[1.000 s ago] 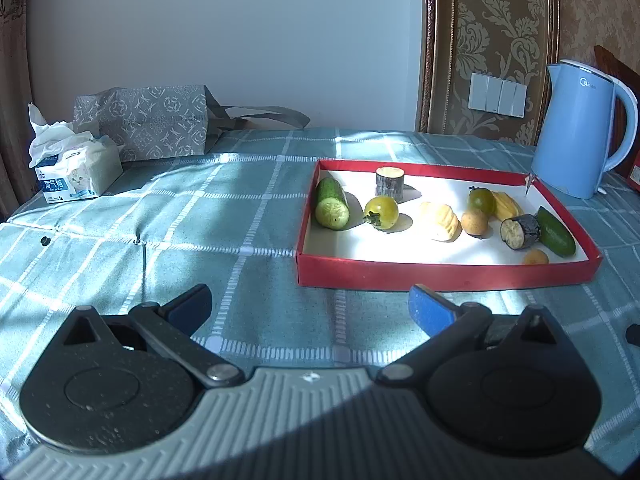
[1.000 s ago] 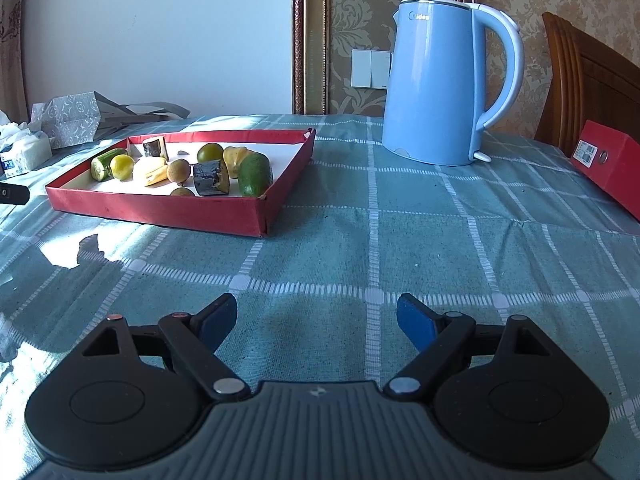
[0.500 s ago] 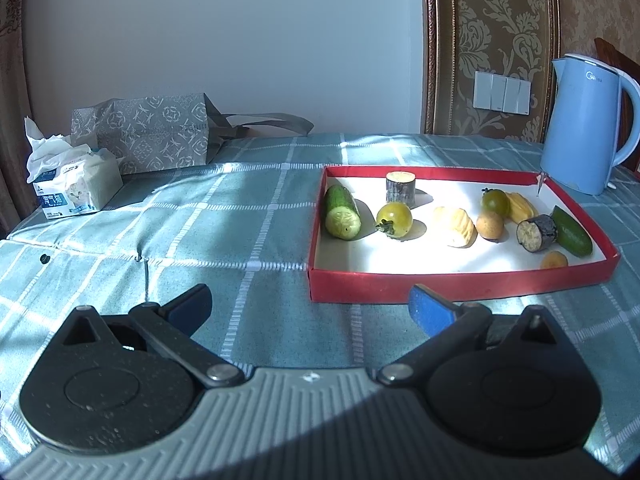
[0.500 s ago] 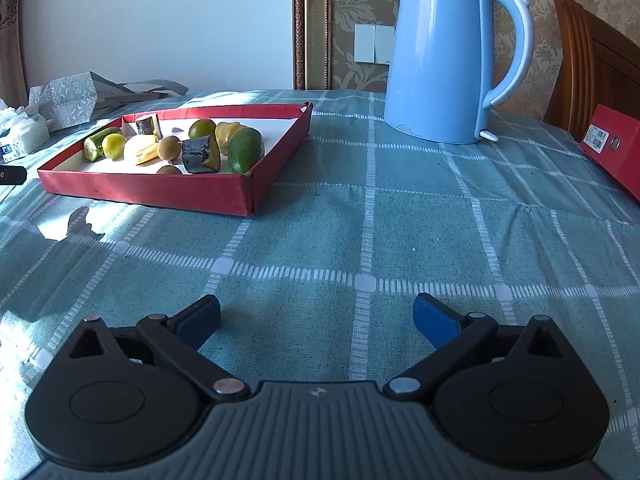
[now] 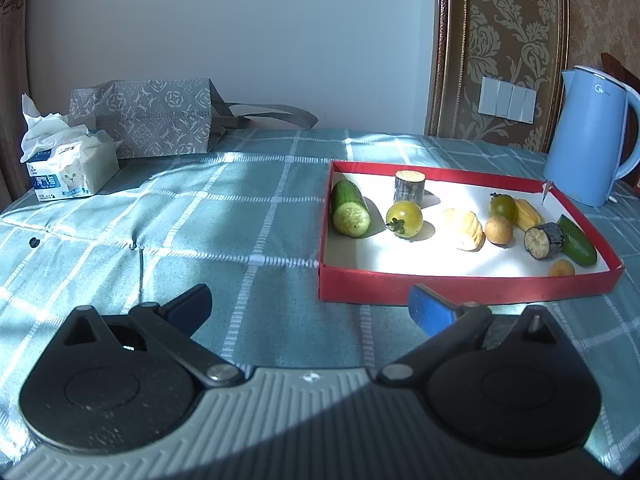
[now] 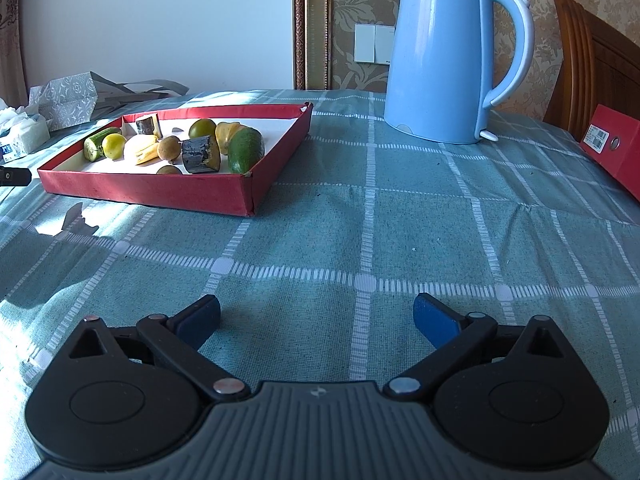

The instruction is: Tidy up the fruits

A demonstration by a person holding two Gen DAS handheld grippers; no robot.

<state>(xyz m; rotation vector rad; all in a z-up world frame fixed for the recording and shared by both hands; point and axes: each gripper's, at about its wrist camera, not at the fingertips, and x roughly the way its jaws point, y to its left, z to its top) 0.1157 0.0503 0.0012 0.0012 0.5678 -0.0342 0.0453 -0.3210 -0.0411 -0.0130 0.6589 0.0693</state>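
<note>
Teal checked tablecloth [image 6: 400, 220] holds a red tray [image 5: 460, 286] of fruit pieces; left gripper [image 5: 308, 306] and right gripper [image 6: 316, 314] hover wide open, empty.

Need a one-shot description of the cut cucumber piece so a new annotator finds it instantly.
Find the red tray on the teal checked tablecloth, left of the blue kettle. The cucumber lies in the tray's left end, beside the yellow-green tomato. It alone shows a pale round cut face with dark green skin.
</note>
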